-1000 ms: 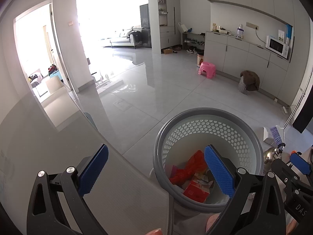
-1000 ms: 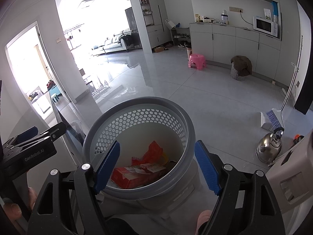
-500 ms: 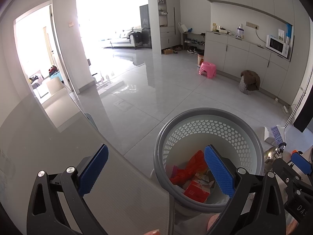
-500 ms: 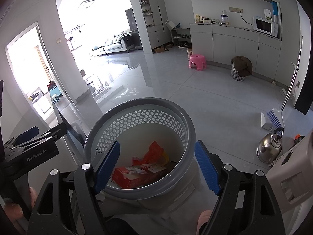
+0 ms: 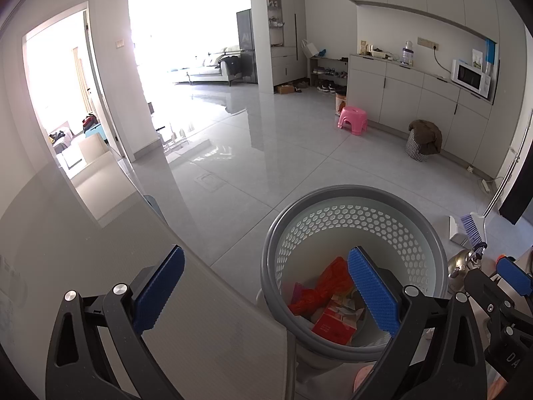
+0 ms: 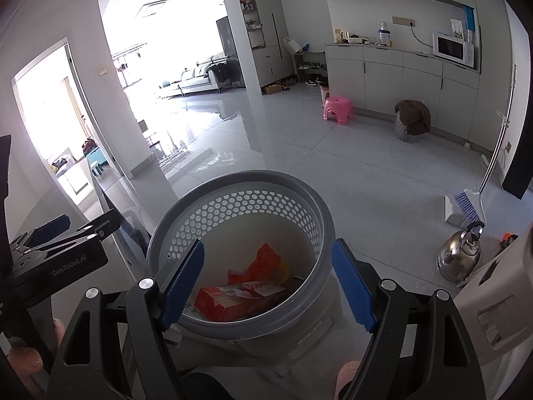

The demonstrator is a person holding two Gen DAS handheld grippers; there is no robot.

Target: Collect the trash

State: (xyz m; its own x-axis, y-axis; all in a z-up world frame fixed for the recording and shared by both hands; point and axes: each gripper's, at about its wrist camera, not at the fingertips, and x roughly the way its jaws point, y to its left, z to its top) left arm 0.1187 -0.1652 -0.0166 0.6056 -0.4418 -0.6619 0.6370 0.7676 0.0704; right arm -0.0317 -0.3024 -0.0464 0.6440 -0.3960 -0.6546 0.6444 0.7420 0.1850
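Observation:
A grey bin with a perforated white liner (image 5: 353,200) (image 6: 240,183) stands on the floor beside a glass table. Inside lie a red carton (image 5: 333,328) (image 6: 233,300) and crumpled orange-red wrappers (image 5: 316,286) (image 6: 266,260). My left gripper (image 5: 266,290) is open and empty, its left finger over the table and its right finger over the bin's mouth. My right gripper (image 6: 266,280) is open and empty above the bin's near rim. The right gripper's tip (image 5: 513,276) shows at the left view's right edge, and the left gripper (image 6: 60,253) shows at the right view's left edge.
A glass table top (image 5: 100,266) fills the lower left. A steel kettle (image 6: 461,256), a broom with dustpan (image 6: 466,206) and a beige plastic piece (image 6: 493,316) stand to the right. Farther off are a pink stool (image 6: 338,108), a covered basket (image 6: 411,121) and cabinets with a microwave (image 6: 451,50).

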